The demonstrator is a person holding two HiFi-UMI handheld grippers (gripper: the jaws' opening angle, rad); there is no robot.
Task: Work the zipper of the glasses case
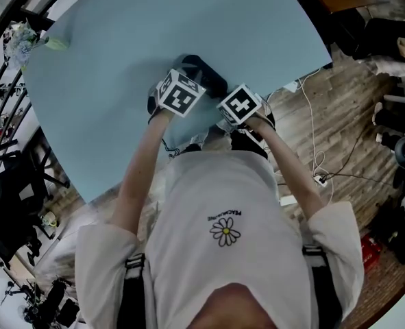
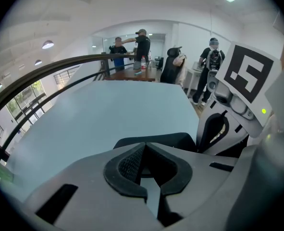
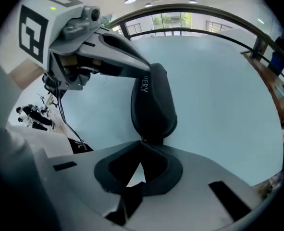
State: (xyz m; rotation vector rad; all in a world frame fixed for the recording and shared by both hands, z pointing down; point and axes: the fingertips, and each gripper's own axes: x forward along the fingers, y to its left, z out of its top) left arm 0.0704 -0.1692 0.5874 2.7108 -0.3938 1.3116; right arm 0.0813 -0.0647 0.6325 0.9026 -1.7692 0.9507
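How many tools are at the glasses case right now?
2. The left tool sits at the far end of the glasses case, seen from the right gripper view; the right tool, shut, at its near end. None seems hidden.

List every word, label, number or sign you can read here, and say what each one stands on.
"HERY": pale letters along the black glasses case, seen in the right gripper view; possibly cut off by the left gripper.
Print above the daisy on the white shirt: too small to read.
Marker cubes: square patterns only, no words.
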